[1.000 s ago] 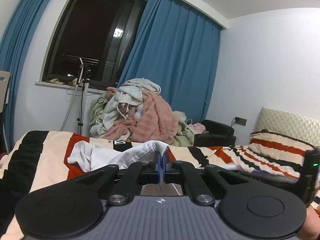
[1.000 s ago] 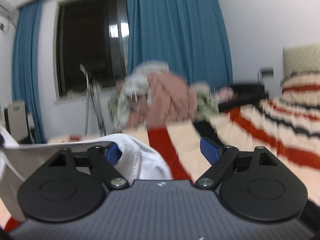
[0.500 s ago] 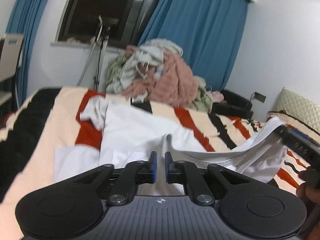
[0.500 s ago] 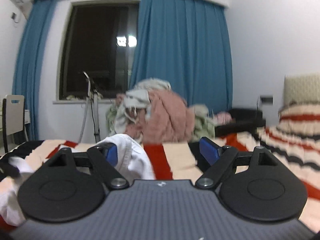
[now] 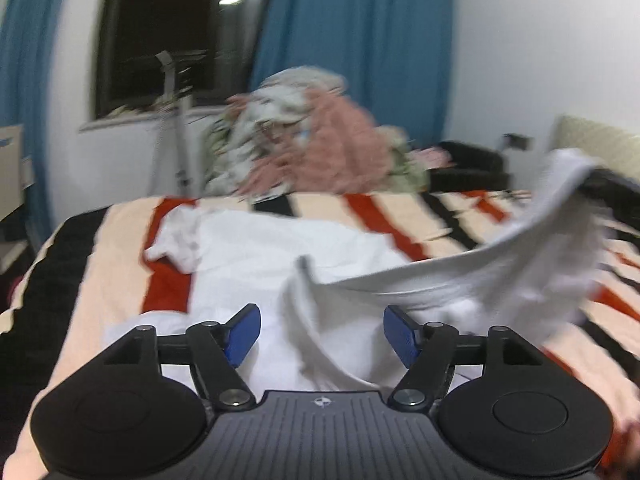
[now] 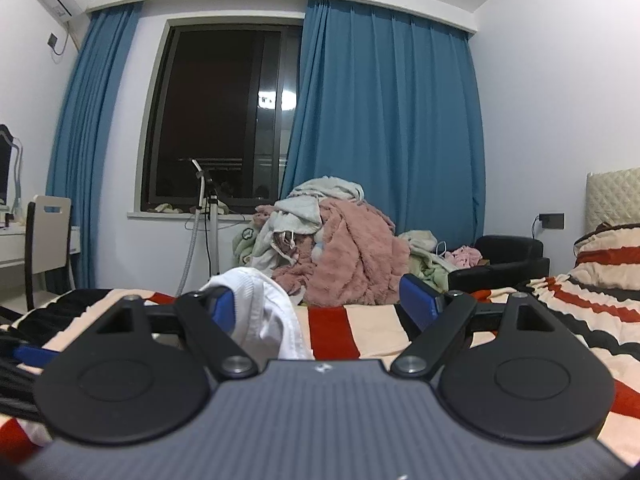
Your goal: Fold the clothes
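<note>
The left gripper, nearly closed half a second ago, now stands wide with a fold of the white shirt draped loosely between its fingers. The shirt lies spread on the striped bed. The right gripper is wide too; shirt cloth bunches against its left finger, seemingly unclamped.

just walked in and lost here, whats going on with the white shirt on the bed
A person with a gripper in each hand is folding a white shirt on the striped bed. The left gripper is open with cloth between its fingers. The right gripper is open too, a bunched edge draped against its left finger.
</note>
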The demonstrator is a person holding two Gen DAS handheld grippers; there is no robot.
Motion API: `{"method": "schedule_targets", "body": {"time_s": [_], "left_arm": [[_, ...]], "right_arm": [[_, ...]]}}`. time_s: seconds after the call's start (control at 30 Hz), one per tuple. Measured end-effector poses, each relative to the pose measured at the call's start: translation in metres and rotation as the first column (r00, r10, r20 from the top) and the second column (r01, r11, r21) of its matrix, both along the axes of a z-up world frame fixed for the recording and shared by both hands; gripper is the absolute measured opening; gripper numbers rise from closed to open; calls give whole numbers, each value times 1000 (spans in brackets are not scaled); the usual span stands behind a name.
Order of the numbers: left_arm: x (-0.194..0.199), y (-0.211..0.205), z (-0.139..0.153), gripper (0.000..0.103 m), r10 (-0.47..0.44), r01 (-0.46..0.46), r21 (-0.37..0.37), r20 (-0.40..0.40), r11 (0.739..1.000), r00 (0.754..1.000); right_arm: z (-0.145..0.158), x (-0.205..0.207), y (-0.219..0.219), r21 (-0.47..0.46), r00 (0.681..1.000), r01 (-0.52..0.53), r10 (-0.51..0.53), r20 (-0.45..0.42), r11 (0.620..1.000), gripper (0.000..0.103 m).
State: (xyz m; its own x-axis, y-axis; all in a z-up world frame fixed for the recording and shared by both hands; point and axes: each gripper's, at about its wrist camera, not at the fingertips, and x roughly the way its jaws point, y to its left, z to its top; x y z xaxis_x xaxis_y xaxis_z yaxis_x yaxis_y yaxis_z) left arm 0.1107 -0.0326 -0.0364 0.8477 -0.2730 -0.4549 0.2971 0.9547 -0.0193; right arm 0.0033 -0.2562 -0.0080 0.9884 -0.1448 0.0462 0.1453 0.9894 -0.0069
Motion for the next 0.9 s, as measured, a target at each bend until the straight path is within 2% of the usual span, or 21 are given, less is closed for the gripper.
{"method": "schedule_targets", "body": {"time_s": [0.13, 0.23, 0.3, 0.37, 0.47, 0.57, 0.73, 0.83, 0.9], "left_arm": [[34, 5, -4, 70, 143, -146, -40, -70, 989, 987], [53, 14, -9, 69, 207, -216, -57, -135, 975, 969], [52, 24, -9, 69, 245, -253, -55, -119, 966, 962], [47, 36, -6, 70, 275, -284, -85, -102, 955, 956], [35, 57, -3, 73, 288, -299, -152, -93, 942, 953], [23, 66, 0, 74, 288, -300, -181, -93, 936, 953], [-5, 62, 14, 74, 307, -300, -186, 7, 936, 952], [-22, 50, 16, 76, 316, -304, -110, 108, 946, 943], [-31, 41, 17, 76, 316, -311, -55, 167, 949, 934]], "right_arm": [[0, -8, 0, -18, 1000, 13, -13, 20, 1000, 83], [-2, -9, -1, -38, 999, 31, -30, 15, 999, 83], [-4, -7, -2, -41, 999, 44, -44, 13, 998, 83], [-6, -3, -4, -39, 998, 56, -56, -2, 998, 83], [-9, 7, -15, 5, 994, 91, -91, -57, 996, 83], [-14, 17, -30, 93, 988, 105, -94, -120, 990, 83], [-31, 32, -43, 143, 965, 137, -100, -242, 980, 83], [-42, 41, -46, 166, 942, 151, -91, -322, 974, 83], [-48, 42, -46, 158, 933, 163, -101, -345, 974, 83]]}}
